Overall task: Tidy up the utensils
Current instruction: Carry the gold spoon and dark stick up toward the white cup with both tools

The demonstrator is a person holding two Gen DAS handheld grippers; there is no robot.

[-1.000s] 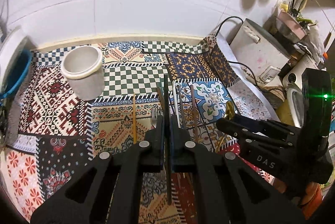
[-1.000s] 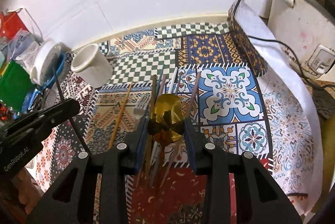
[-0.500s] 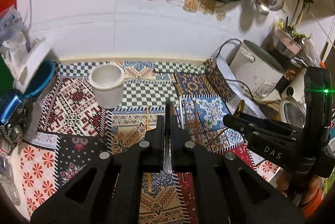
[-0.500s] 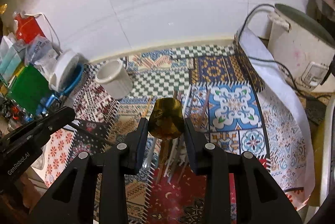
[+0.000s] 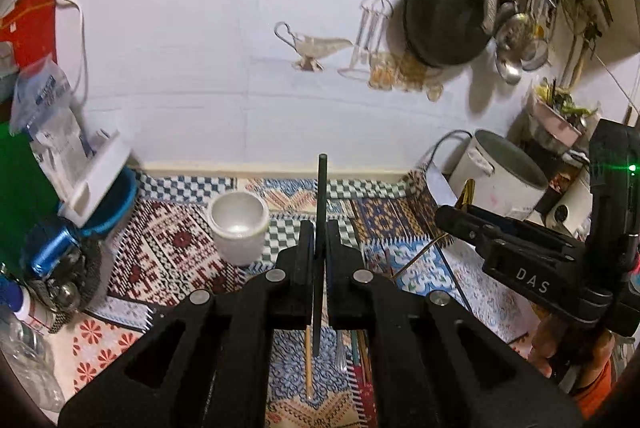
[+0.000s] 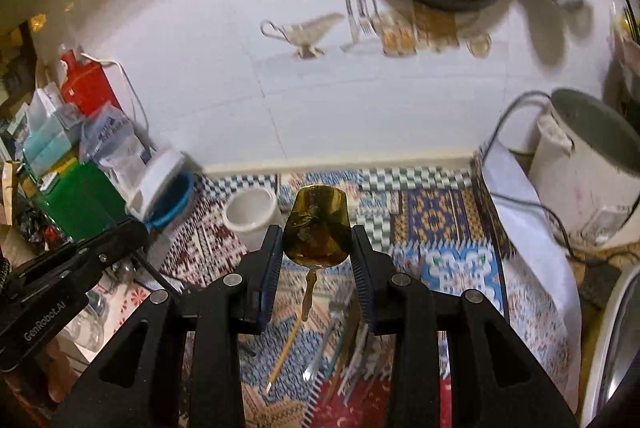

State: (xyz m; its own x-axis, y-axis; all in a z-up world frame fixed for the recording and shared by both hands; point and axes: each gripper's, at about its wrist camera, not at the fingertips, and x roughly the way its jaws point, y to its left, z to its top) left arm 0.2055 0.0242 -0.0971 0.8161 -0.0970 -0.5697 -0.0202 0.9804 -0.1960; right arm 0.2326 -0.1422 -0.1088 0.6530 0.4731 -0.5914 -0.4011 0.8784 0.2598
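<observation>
My left gripper (image 5: 319, 228) is shut on a thin black chopstick (image 5: 321, 188) that stands upright, high above the patterned mat (image 5: 176, 248). My right gripper (image 6: 316, 232) is shut on a gold spoon (image 6: 318, 224), bowl up, handle hanging down. A white ceramic cup (image 5: 239, 224) stands on the mat ahead and left of both grippers; it also shows in the right wrist view (image 6: 251, 216). Several utensils (image 6: 324, 332) lie on the mat below the grippers. The right gripper (image 5: 444, 216) shows in the left wrist view.
A white rice cooker (image 5: 496, 176) with a cord stands at the right. A blue bowl with a white lid (image 5: 100, 188), bags and bottles crowd the left. A black pan (image 5: 444, 16) and hanging tools are on the white wall.
Both grippers have risen well above the mat with the chopstick and the spoon held. The cup and the loose utensils now look smaller and lower in view.
</observation>
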